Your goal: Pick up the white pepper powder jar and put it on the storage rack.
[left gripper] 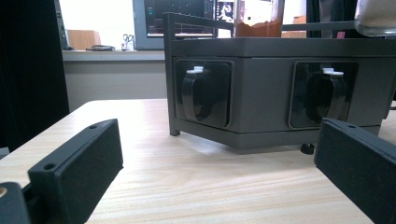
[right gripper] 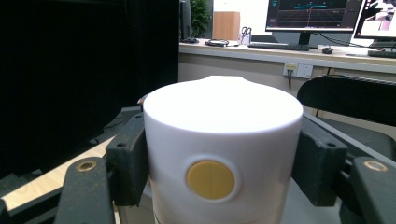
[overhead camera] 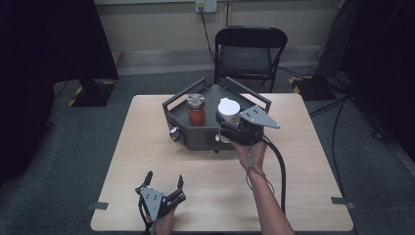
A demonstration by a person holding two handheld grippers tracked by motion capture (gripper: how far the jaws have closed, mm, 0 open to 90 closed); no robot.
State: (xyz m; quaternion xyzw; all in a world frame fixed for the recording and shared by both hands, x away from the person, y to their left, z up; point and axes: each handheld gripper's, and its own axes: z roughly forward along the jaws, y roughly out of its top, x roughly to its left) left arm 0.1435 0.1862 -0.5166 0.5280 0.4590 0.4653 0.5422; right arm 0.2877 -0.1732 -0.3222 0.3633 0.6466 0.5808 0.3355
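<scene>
A jar with a white lid [overhead camera: 228, 107] is over the right side of a dark grey box [overhead camera: 200, 141] with a rail around its top. My right gripper [overhead camera: 229, 121] is shut on this jar. In the right gripper view both pads press the sides of the white lid [right gripper: 223, 116]. Whether the jar rests on the box I cannot tell. A jar of red contents with a metal lid [overhead camera: 196, 110] stands on the box's left side. My left gripper [overhead camera: 164, 177] is open, with nothing between its fingers, near the table's front left. It faces the box [left gripper: 261, 102].
The box's front faces carry two black knobs [left gripper: 198, 95] [left gripper: 327, 95]. The wooden table [overhead camera: 147, 147] has bare room in front of the box and to its left. A black folding chair [overhead camera: 249, 51] stands behind the table. Cables lie on the floor at the right.
</scene>
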